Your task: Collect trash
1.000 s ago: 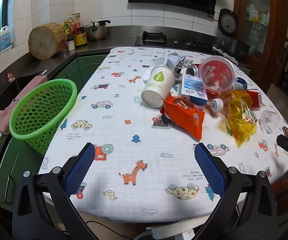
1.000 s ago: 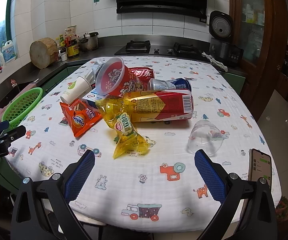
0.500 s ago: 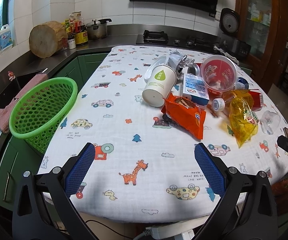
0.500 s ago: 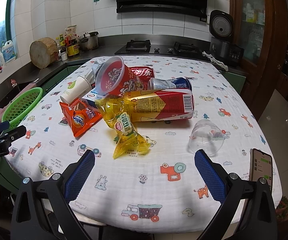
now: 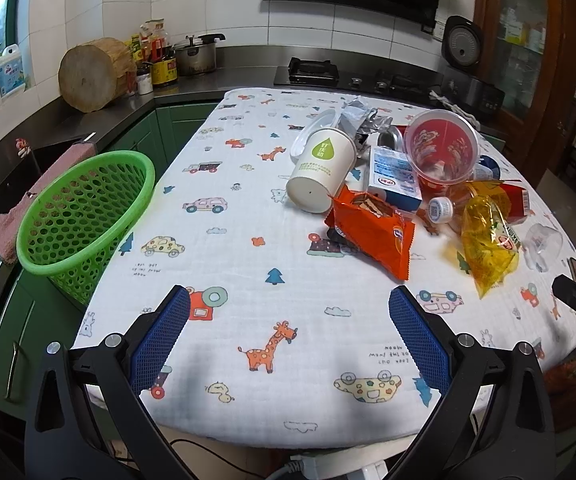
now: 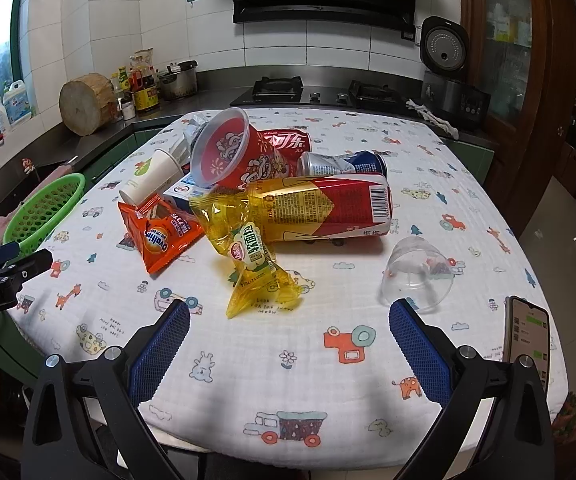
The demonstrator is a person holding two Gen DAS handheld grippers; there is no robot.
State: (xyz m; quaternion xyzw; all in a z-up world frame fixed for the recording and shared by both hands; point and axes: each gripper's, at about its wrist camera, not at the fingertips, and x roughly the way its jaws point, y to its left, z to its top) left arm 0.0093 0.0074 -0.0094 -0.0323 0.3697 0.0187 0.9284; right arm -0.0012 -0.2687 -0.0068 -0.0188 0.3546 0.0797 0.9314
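Observation:
A heap of trash lies mid-table: an orange snack bag [image 5: 372, 232] [image 6: 163, 232], a white paper cup [image 5: 322, 170] [image 6: 149, 176], a red plastic cup [image 5: 442, 150] [image 6: 231, 152], a yellow wrapper [image 5: 488, 240] [image 6: 247, 248], a gold-and-red carton [image 6: 324, 208], cans [image 6: 344, 164] and a clear cup [image 6: 416, 272]. A green basket [image 5: 83, 212] [image 6: 43, 212] hangs at the table's left edge. My left gripper [image 5: 288, 328] stands open at the near edge, nothing between its fingers. My right gripper [image 6: 288, 332] is open too, just short of the yellow wrapper.
A phone [image 6: 526, 332] lies at the table's right edge. A pink towel [image 5: 27, 204] hangs behind the basket. Beyond the table, the counter holds a wood block [image 5: 91, 74], bottles, a pot and a stove [image 5: 314, 72]. The cartoon-print cloth [image 5: 223, 240] covers the table.
The left wrist view has crept slightly forward and up. The trash and the right gripper have not visibly moved.

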